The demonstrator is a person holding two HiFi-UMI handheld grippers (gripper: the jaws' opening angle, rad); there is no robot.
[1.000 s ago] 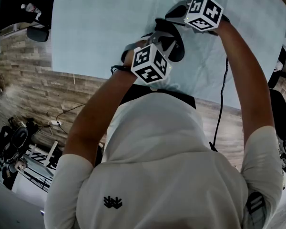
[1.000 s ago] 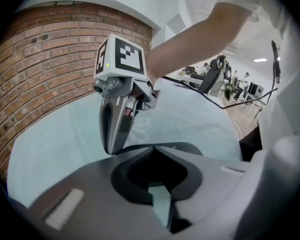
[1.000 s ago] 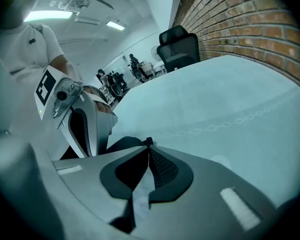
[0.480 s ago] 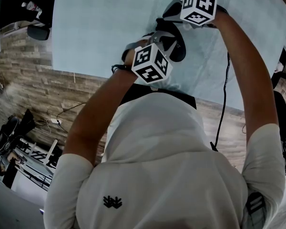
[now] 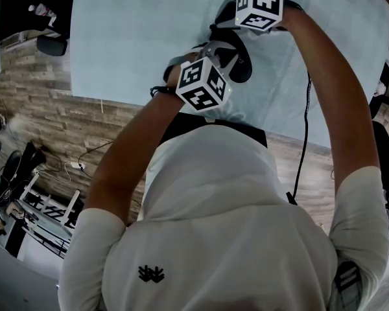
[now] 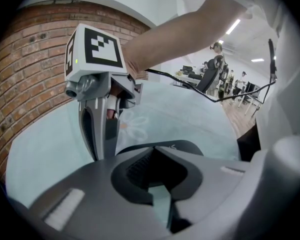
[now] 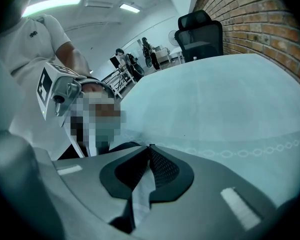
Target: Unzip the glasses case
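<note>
The dark glasses case (image 5: 238, 62) lies on the pale blue tablecloth (image 5: 136, 37), between my two grippers. My left gripper (image 5: 215, 49) reaches it from the near side. In the left gripper view its tips (image 6: 154, 151) are closed at the case's near edge (image 6: 182, 146). My right gripper (image 5: 228, 30) comes in from the far side under its marker cube (image 5: 259, 5). In the right gripper view its jaws (image 7: 150, 148) meet at the tips beside the case (image 7: 117, 149). Whether anything is pinched between them is hidden. The zip is not visible.
A brick wall (image 6: 30, 74) borders the table. A black office chair (image 7: 200, 31) stands at the table's far end. A black cable (image 5: 305, 128) hangs from the right gripper along the person's arm. Other people (image 6: 215, 69) are in the room behind.
The right gripper's cube has shifted up and left in the head view and rolled a little. The left gripper and the case have stayed in place.
</note>
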